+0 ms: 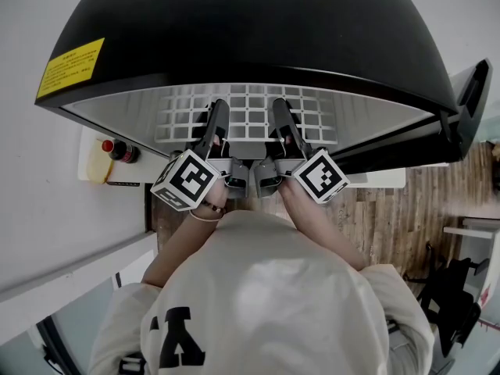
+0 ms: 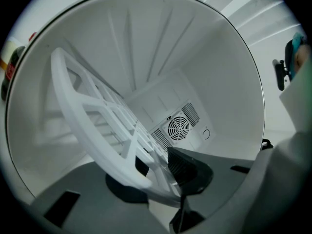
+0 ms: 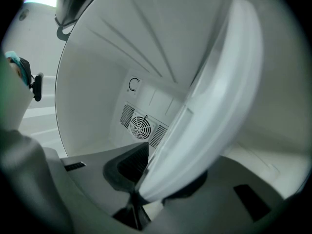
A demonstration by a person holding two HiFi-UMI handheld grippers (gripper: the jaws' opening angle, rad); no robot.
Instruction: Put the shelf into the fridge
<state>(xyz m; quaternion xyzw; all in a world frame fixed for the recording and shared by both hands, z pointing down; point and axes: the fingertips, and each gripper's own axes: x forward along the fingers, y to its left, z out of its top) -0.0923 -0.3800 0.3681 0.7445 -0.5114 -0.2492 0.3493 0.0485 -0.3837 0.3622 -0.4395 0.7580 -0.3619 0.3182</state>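
Head view: the fridge top (image 1: pixel 234 30) hid the far part of the shelf (image 1: pixel 250 119), so I couldn't tell how deep it sat. The yellow label (image 1: pixel 72 66) print was too small to read. In the right gripper view the shelf (image 3: pixel 214 111) was a blurred white band and I couldn't make out its grid. I couldn't identify the bottle (image 1: pixel 121 151) contents.

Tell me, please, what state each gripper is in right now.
Left gripper: closed on the white shelf.
Right gripper: closed on the same shelf.
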